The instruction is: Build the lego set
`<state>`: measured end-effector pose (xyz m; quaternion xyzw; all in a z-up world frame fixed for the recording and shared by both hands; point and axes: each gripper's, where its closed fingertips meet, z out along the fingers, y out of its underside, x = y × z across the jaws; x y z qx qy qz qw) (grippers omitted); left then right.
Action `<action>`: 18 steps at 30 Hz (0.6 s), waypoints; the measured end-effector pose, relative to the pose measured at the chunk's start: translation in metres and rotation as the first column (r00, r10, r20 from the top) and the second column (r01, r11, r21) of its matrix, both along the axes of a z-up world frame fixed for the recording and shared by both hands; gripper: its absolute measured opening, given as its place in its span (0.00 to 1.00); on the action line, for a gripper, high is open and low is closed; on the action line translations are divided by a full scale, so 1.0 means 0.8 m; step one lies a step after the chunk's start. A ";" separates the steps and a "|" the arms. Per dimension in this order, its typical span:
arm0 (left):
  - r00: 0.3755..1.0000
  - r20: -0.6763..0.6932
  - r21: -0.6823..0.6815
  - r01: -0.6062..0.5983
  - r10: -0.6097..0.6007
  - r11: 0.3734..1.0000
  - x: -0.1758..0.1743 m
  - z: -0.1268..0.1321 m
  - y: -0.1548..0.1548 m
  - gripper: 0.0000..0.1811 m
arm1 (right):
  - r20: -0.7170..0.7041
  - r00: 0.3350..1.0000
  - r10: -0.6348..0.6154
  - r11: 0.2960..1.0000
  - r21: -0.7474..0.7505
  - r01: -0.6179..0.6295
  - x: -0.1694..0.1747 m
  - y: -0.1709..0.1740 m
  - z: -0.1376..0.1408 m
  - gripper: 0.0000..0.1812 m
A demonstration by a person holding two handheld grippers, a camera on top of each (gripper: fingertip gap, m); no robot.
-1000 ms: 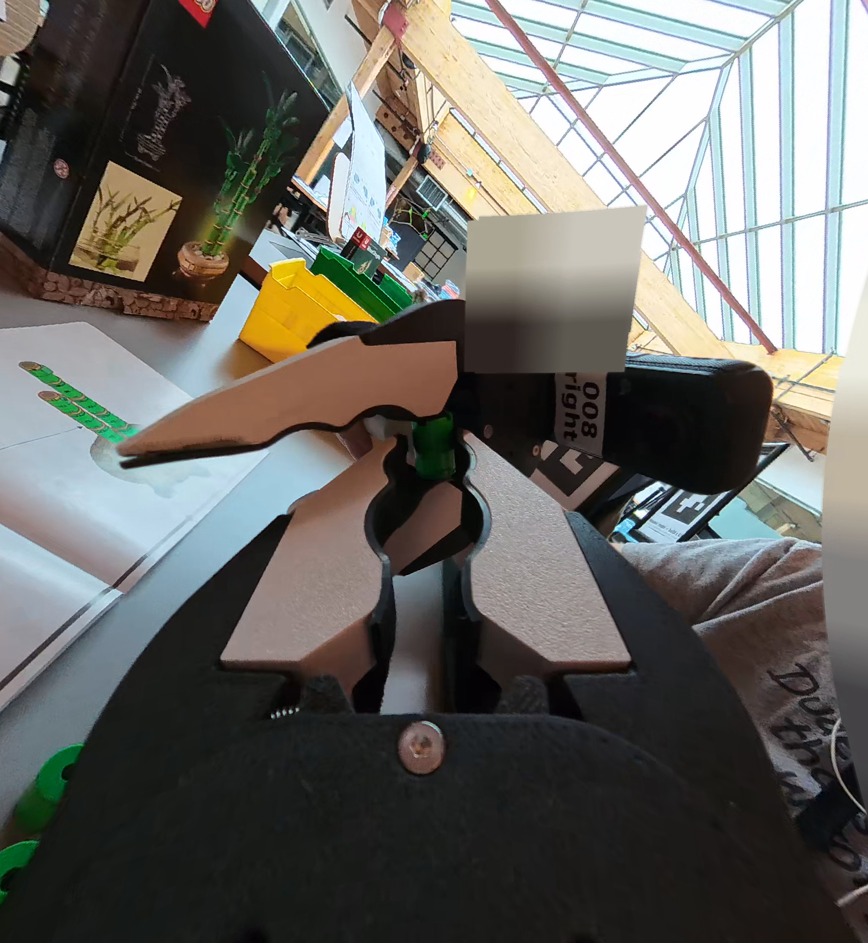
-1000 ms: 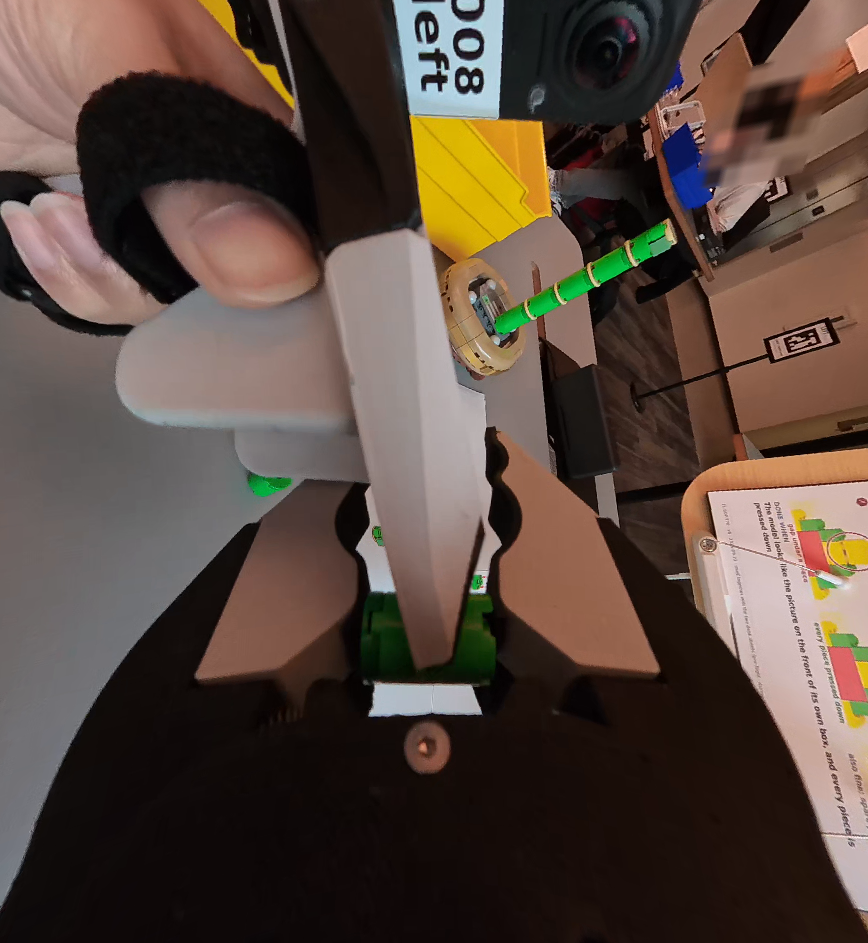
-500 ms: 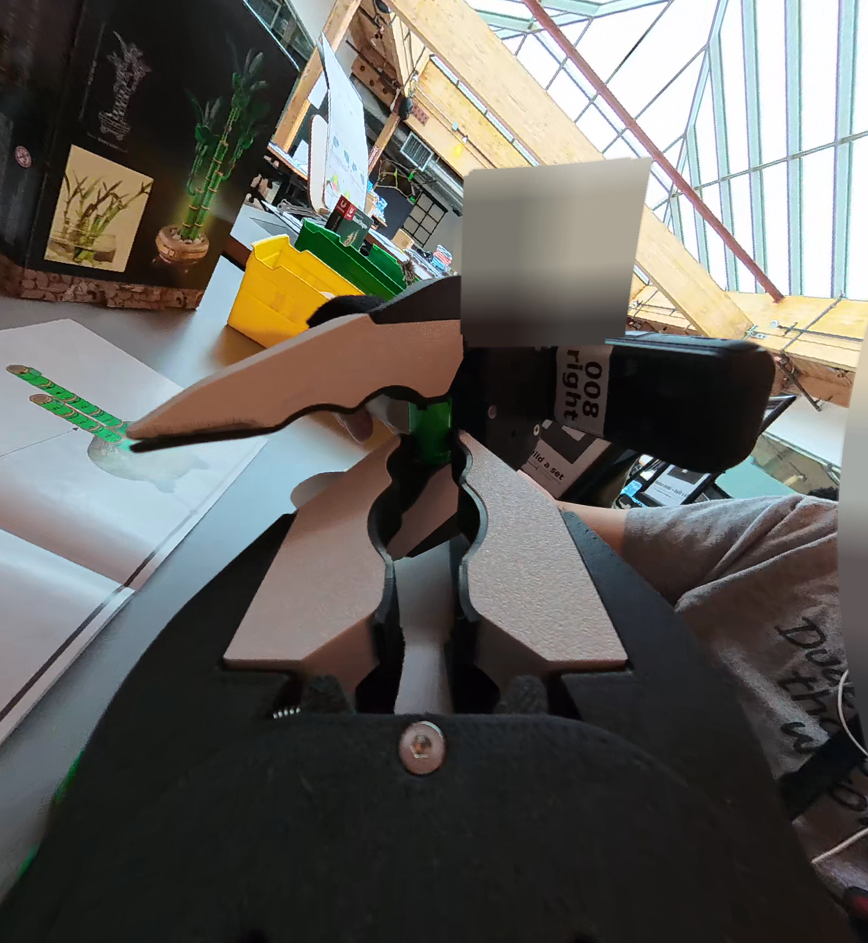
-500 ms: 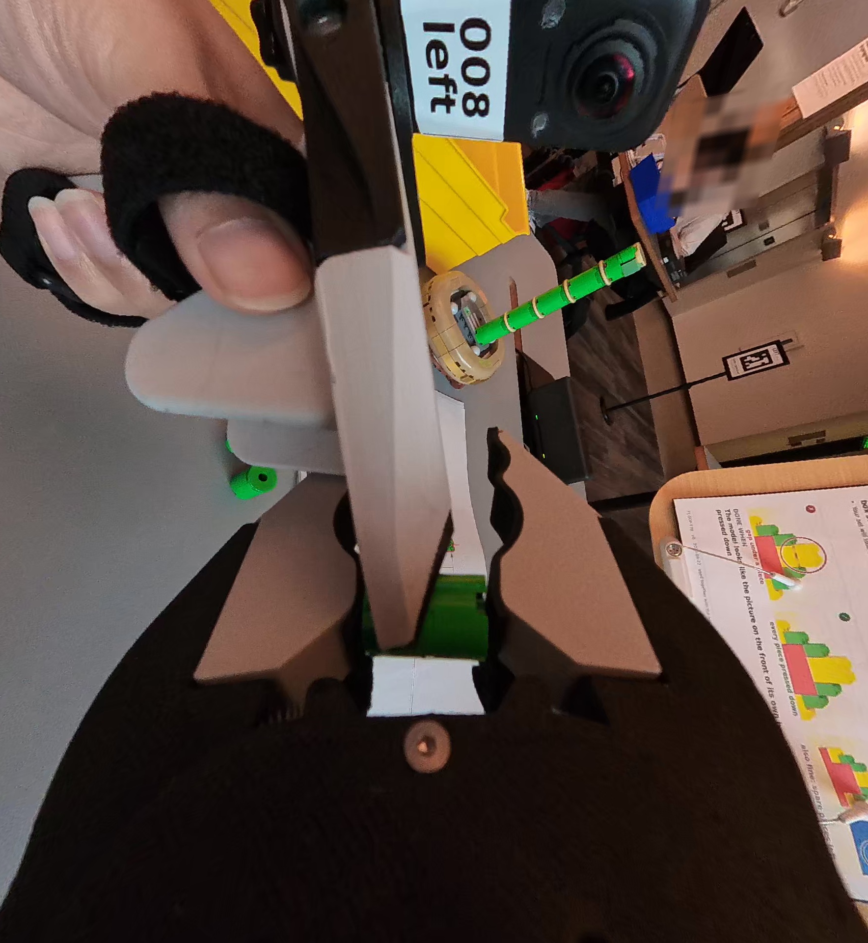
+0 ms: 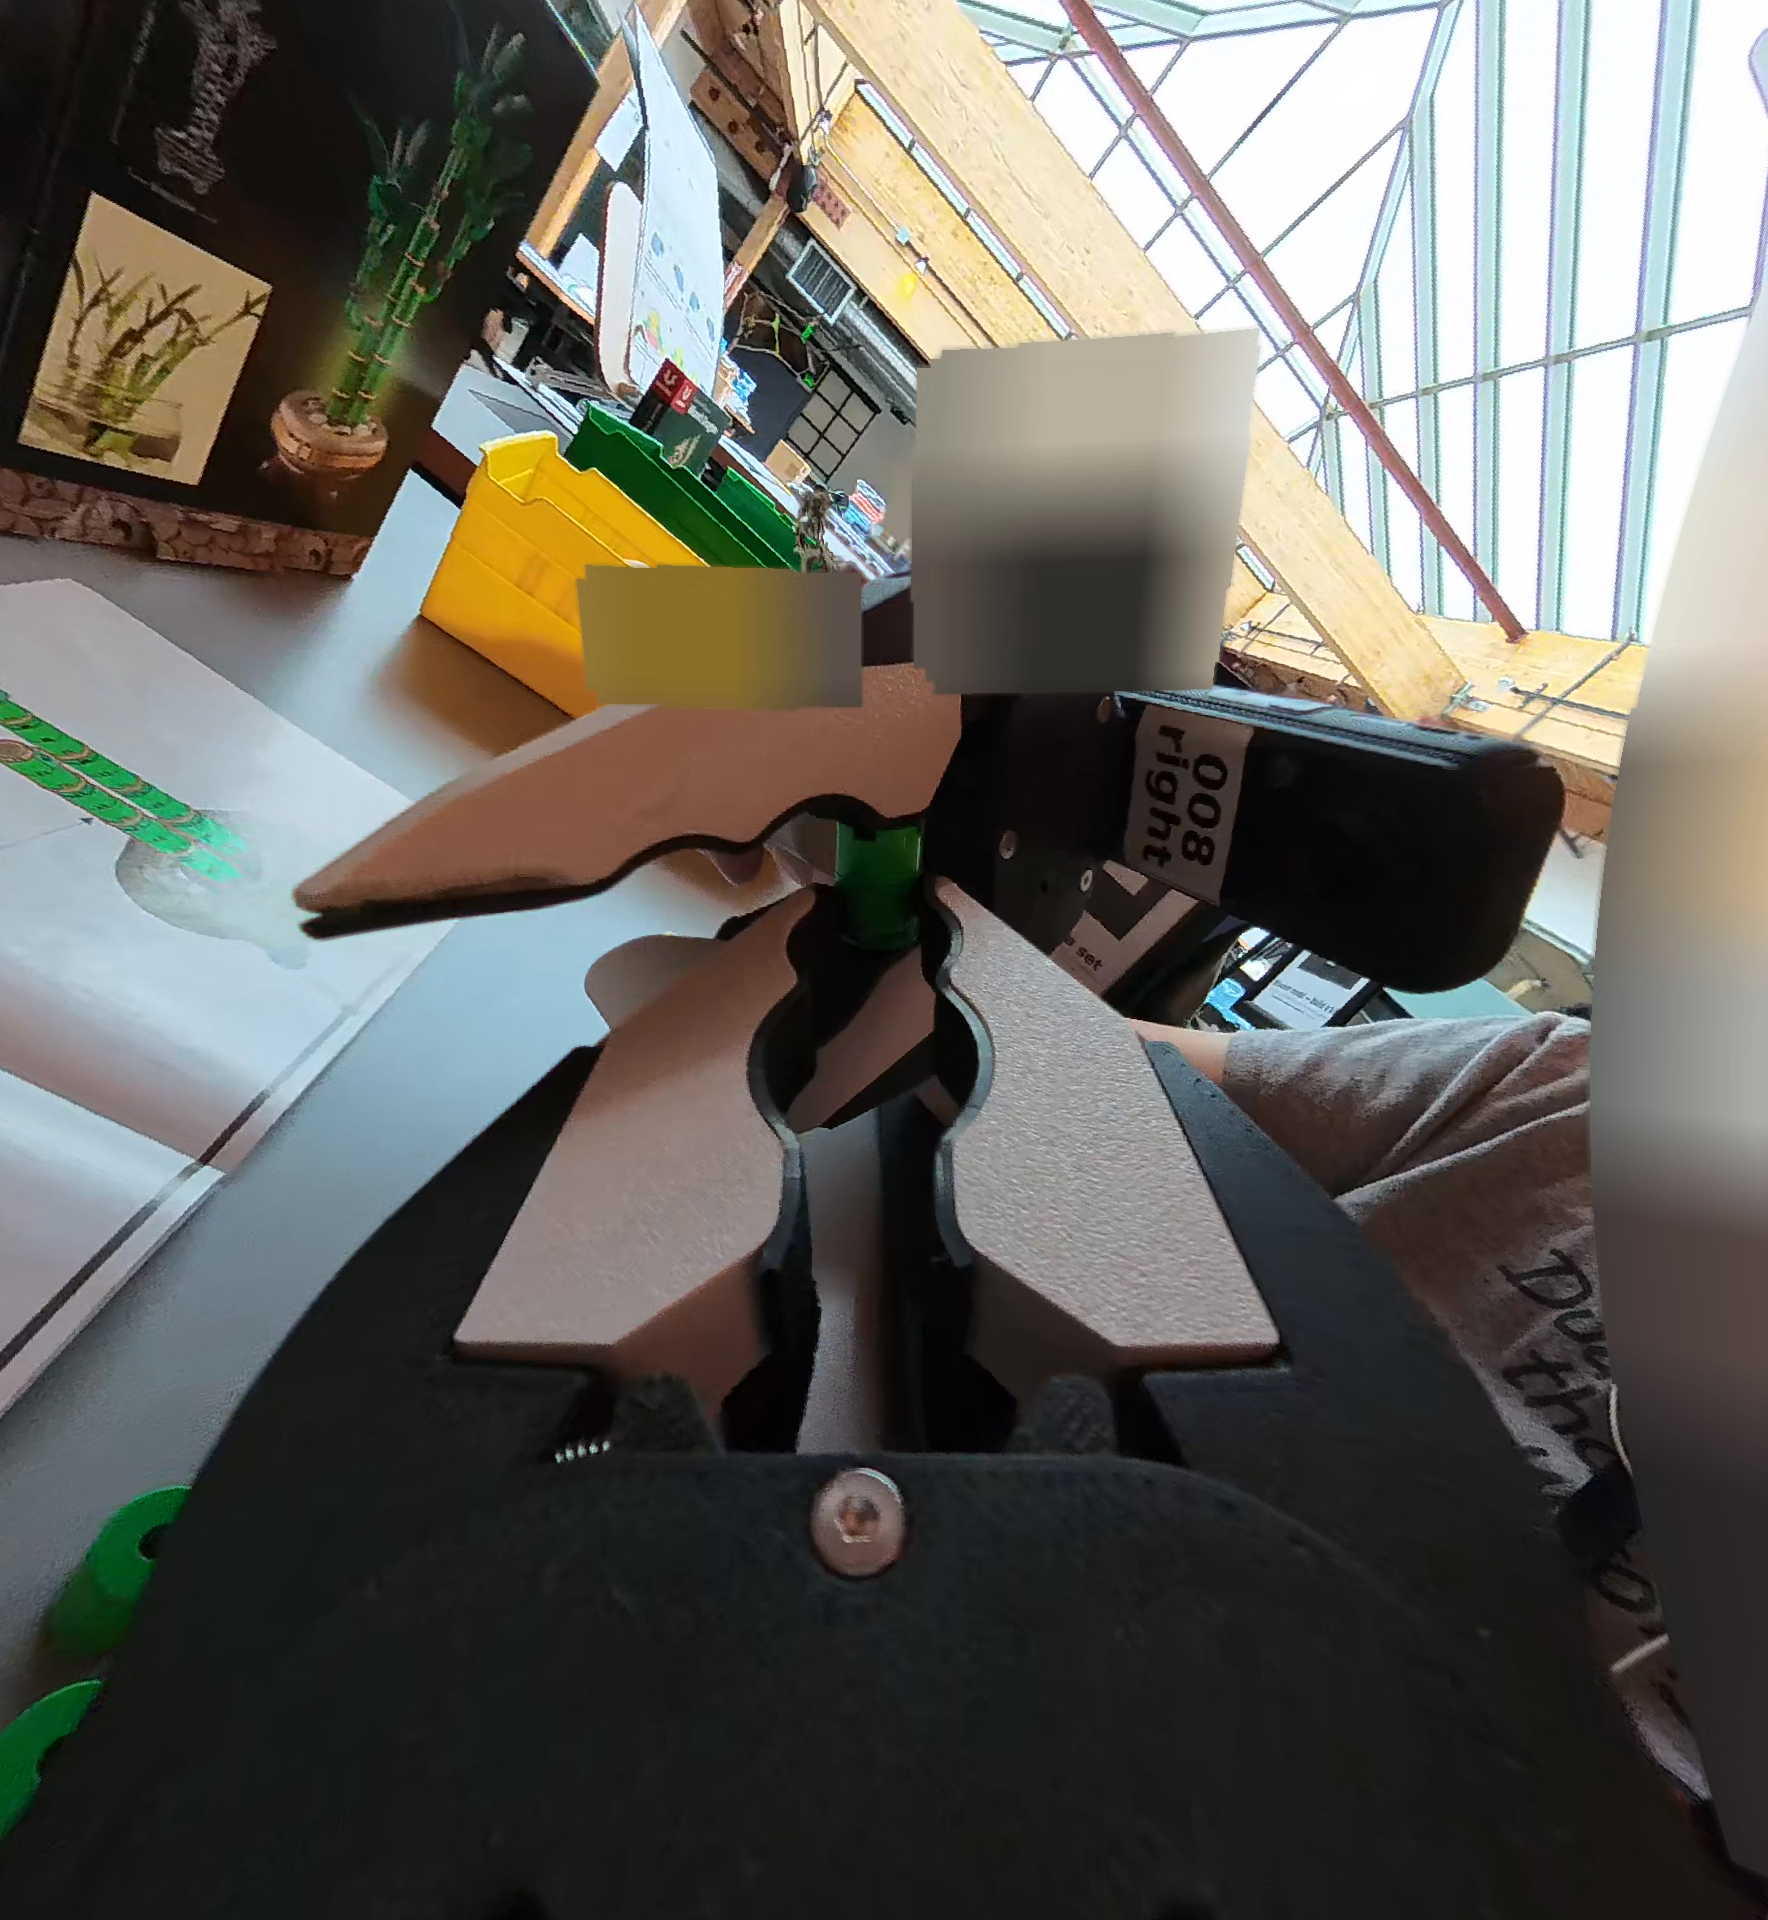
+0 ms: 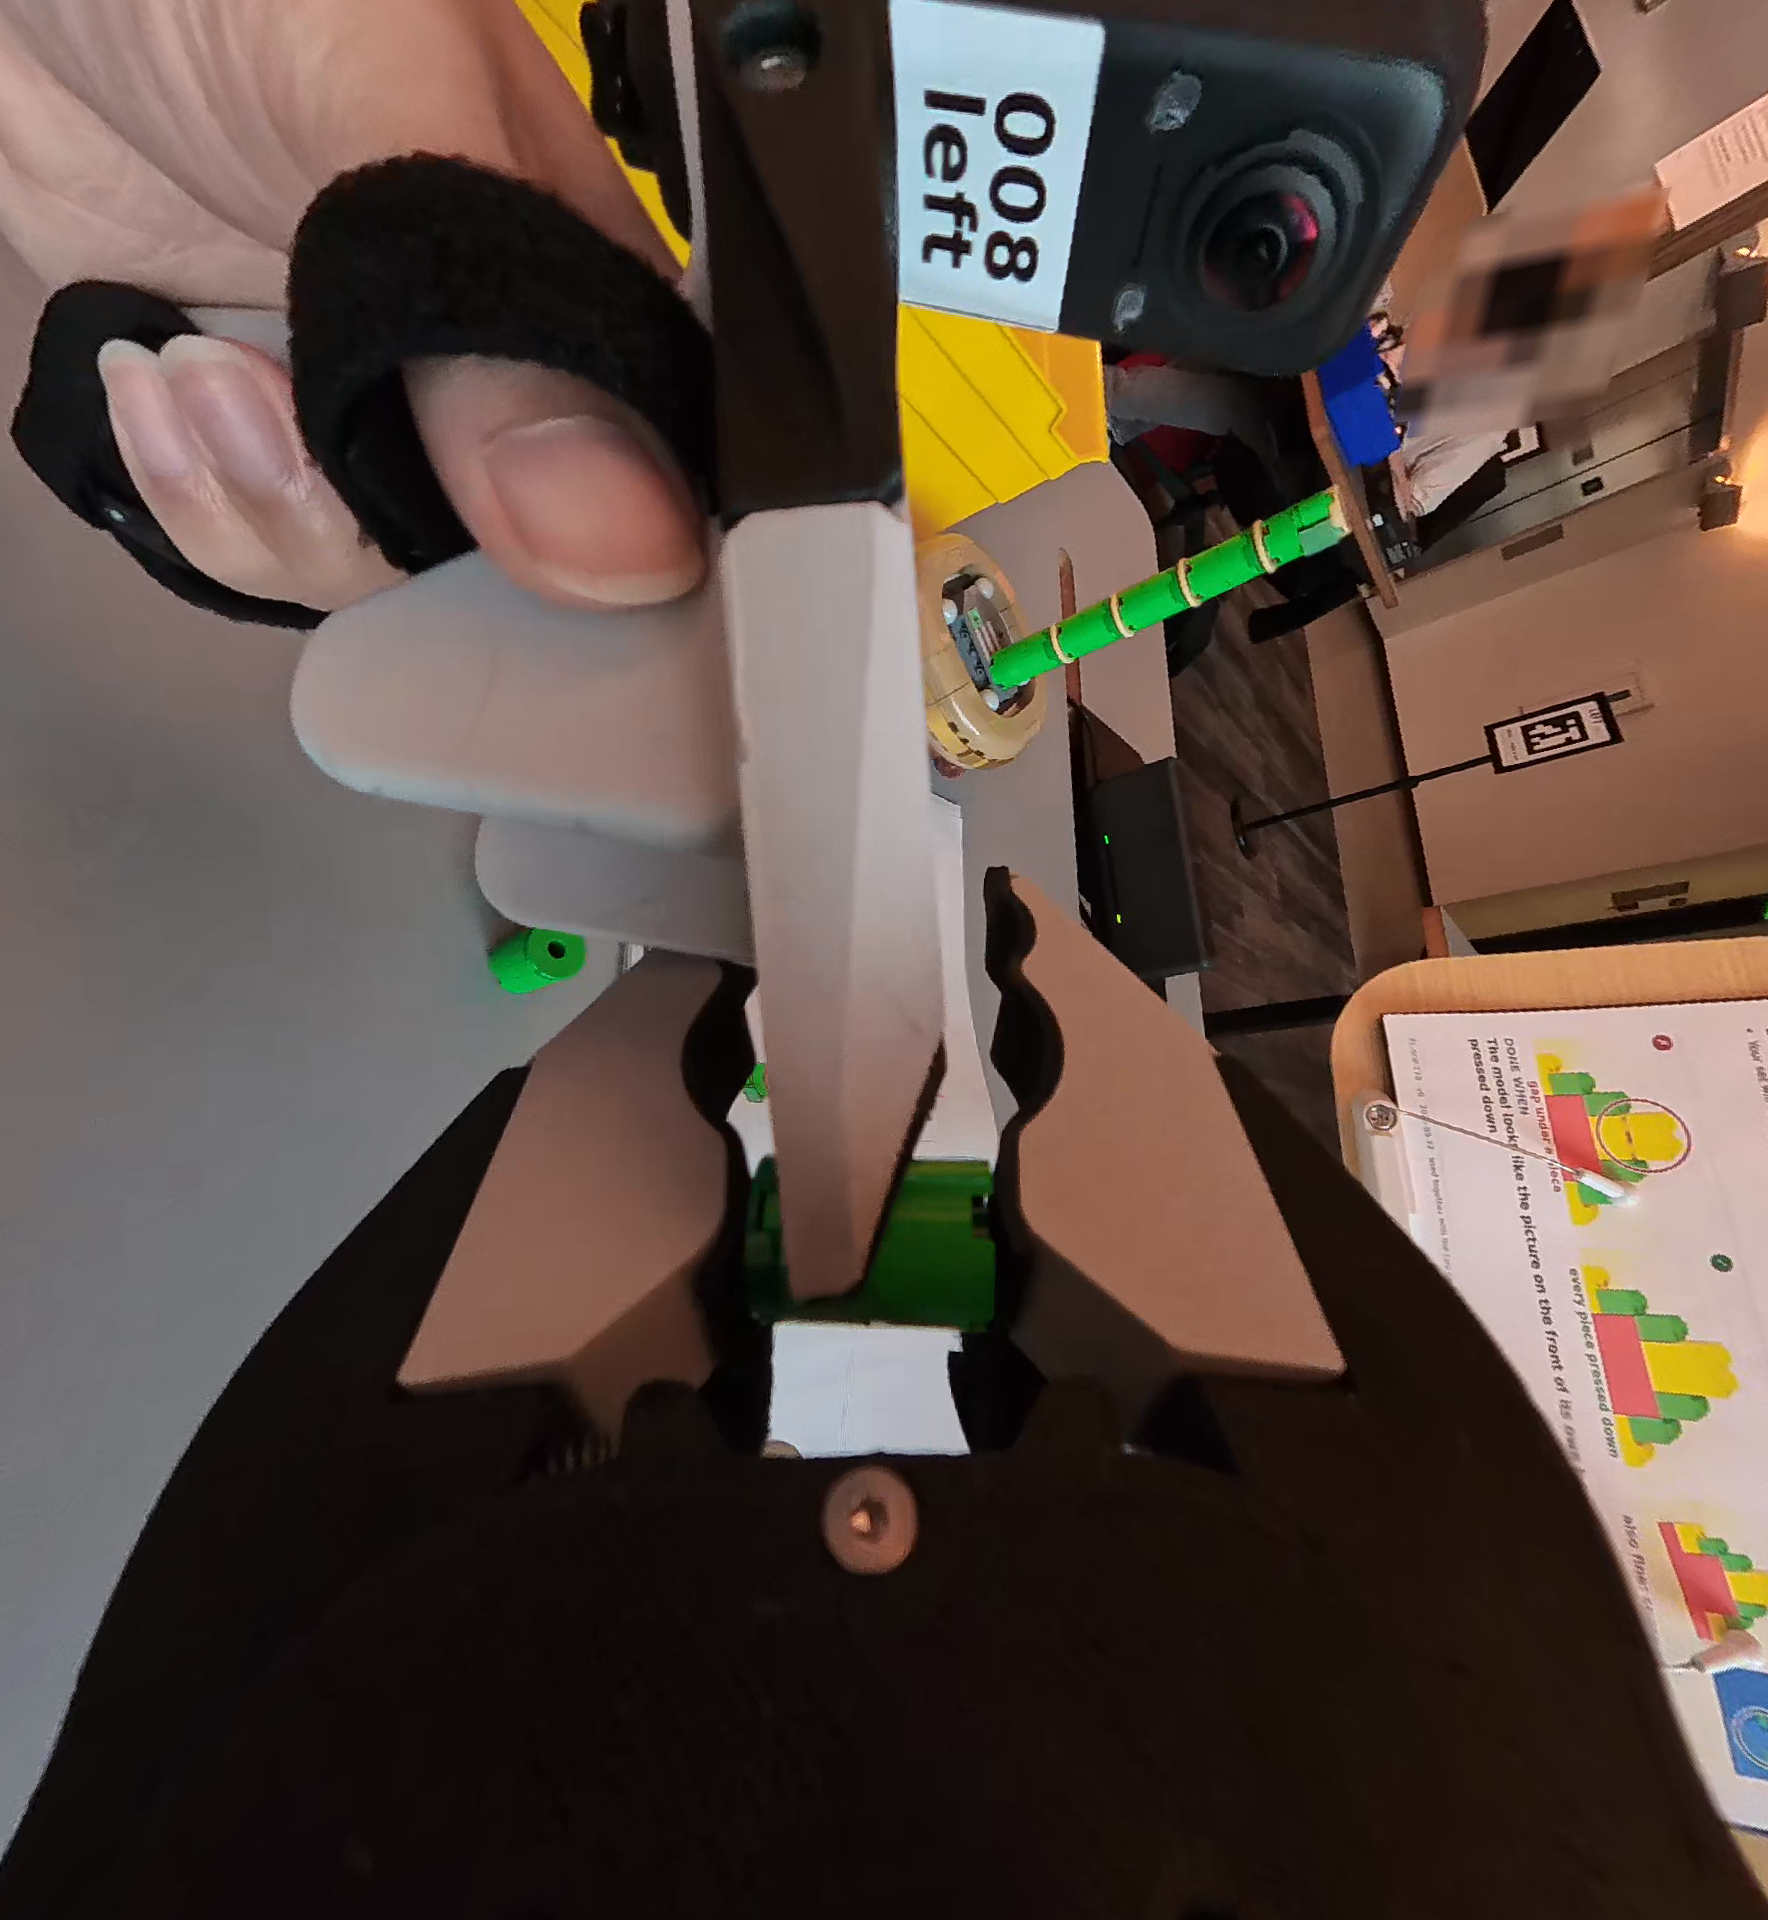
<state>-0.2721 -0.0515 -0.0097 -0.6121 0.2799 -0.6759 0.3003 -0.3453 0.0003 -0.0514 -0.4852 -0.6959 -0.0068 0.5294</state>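
We log a green cylindrical piece (image 5: 875, 881) clamped at the tips of the left gripper (image 5: 875, 925), its upper end tucked under a finger of the right gripper (image 5: 610, 821), which crosses in front. In the right wrist view we see a green piece (image 6: 937, 1242) seated deep between the right gripper's fingers, near their base, with one finger of the left gripper (image 6: 838, 935) lying over it and hiding its middle. The right gripper (image 6: 864, 1039) is narrowed onto that piece; its tips stand apart around the left finger. We cannot tell whether both views show one piece or two joined.

A hand (image 6: 360, 416), with black straps around thumb and finger, holds the left gripper's handle.

Further out on the grey table (image 6: 132, 1039):
- a loose green round piece (image 6: 537, 958), near the left gripper's fingers;
- two green round pieces (image 5: 116, 1558) at the lower left edge of the left wrist view, blurred;
- the tan round base (image 6: 973, 675) with a green segmented stalk (image 6: 1160, 597) planted in it;
- an open instruction booklet (image 5: 80, 935);
- a yellow bin (image 5: 516, 561) with a green bin (image 5: 682, 488) behind it;
- the dark set box (image 5: 184, 260) standing beyond the booklet.

At the right, a printed instruction sheet (image 6: 1638, 1351) lies on a wooden board (image 6: 1368, 997).
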 end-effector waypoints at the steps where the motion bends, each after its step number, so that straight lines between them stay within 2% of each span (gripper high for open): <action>1: 1.000 0.004 -0.006 0.002 -0.002 1.000 -0.001 0.000 0.000 0.08 | 0.000 1.000 0.000 1.000 0.007 0.000 0.000 0.000 0.000 0.24; 6: 1.000 0.013 0.001 0.001 -0.001 1.000 -0.003 0.003 0.001 0.08 | -0.005 1.000 0.021 1.000 0.001 -0.021 -0.002 -0.004 -0.001 0.24; 8: 1.000 0.000 0.020 -0.005 0.005 1.000 -0.004 0.002 0.001 0.07 | -0.009 1.000 0.029 0.997 -0.068 -0.030 -0.003 -0.008 -0.005 0.25; 18: 0.996 -0.004 0.075 -0.091 0.092 0.993 -0.005 0.006 0.009 0.07 | -0.055 0.997 -0.046 0.988 -0.149 0.037 -0.002 0.000 0.000 0.28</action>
